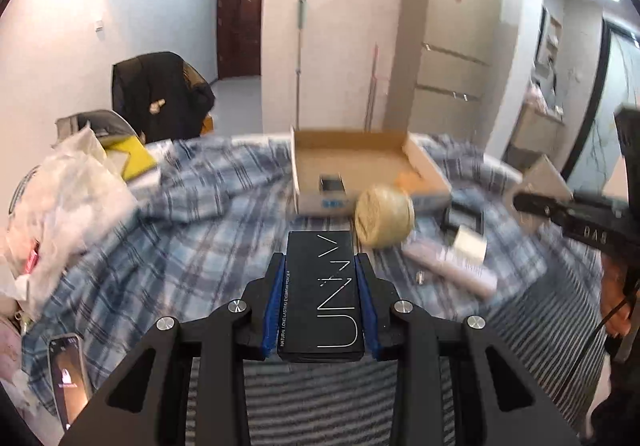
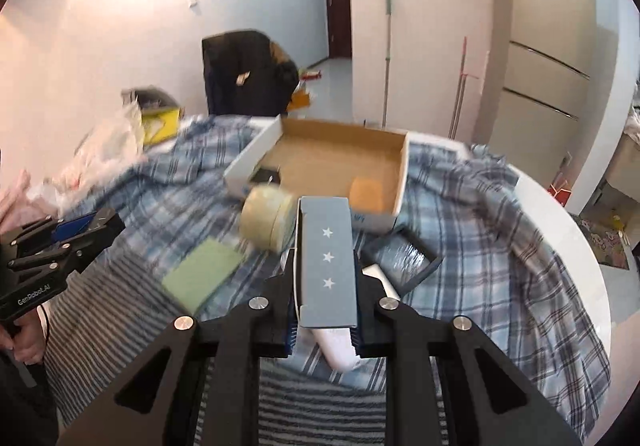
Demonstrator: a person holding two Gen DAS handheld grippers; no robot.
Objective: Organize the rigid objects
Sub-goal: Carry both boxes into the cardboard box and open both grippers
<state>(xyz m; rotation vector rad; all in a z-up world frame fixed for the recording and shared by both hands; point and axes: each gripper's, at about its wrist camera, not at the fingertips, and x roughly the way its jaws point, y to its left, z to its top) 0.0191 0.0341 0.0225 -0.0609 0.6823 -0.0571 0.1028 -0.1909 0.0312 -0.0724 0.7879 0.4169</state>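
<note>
My left gripper (image 1: 320, 260) is shut on a flat black cosmetics box (image 1: 322, 286) held above the plaid cloth. My right gripper (image 2: 326, 258) is shut on a blue-grey box with three white stars (image 2: 326, 266). An open cardboard box (image 1: 352, 162) lies ahead on the table; it also shows in the right wrist view (image 2: 340, 166), with a small dark item (image 2: 264, 177) and an orange piece (image 2: 366, 192) inside. A roll of beige tape (image 1: 384, 216) lies just in front of it, also in the right wrist view (image 2: 270, 218).
A pink tube (image 1: 450, 266), a small white box (image 1: 470, 244) and a phone (image 1: 68, 378) lie on the cloth. A green pad (image 2: 202, 272), a black tray (image 2: 404, 258) and a white tube (image 2: 340, 346) are near. Plastic bags (image 1: 68, 186) pile at left.
</note>
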